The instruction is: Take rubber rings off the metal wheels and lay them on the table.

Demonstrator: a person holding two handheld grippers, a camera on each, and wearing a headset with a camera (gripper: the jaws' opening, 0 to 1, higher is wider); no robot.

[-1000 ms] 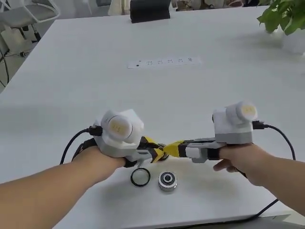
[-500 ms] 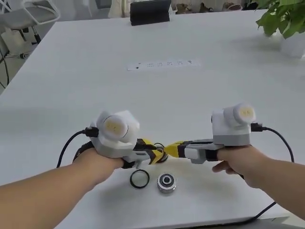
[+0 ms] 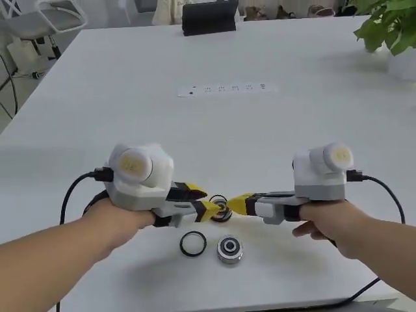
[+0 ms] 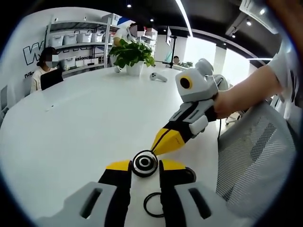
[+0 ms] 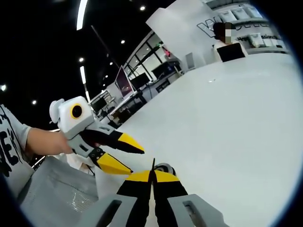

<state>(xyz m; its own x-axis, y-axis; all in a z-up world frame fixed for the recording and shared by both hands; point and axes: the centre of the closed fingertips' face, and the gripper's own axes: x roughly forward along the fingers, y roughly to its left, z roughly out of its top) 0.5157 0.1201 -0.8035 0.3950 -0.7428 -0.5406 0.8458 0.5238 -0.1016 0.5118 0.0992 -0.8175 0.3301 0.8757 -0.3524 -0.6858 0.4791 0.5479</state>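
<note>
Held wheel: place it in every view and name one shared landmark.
Head view: held wheel low centre, between left gripper and right gripper.
Left gripper view: wheel bottom centre, clamped in its jaws.
Right gripper view: wheel bottom centre, behind jaws shut on the rubber ring.
Shared landmark: black laptop at the table's far end.

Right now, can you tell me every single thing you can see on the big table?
table: one, white, under everything.
power strip: one, white, mid-table.
laptop: one, black, far edge.
plant: one, green, far right corner.
loose rubber ring: one, black, flat on the table near the person.
bare metal wheel: one, silver, beside that ring.
held metal wheel: one, silver and black, above the table.
pinched rubber ring: one, black, at the held wheel.
left hand-held gripper: one, yellow-tipped, clamped on the held metal wheel.
right hand-held gripper: one, yellow-tipped, shut on the pinched rubber ring.
</note>
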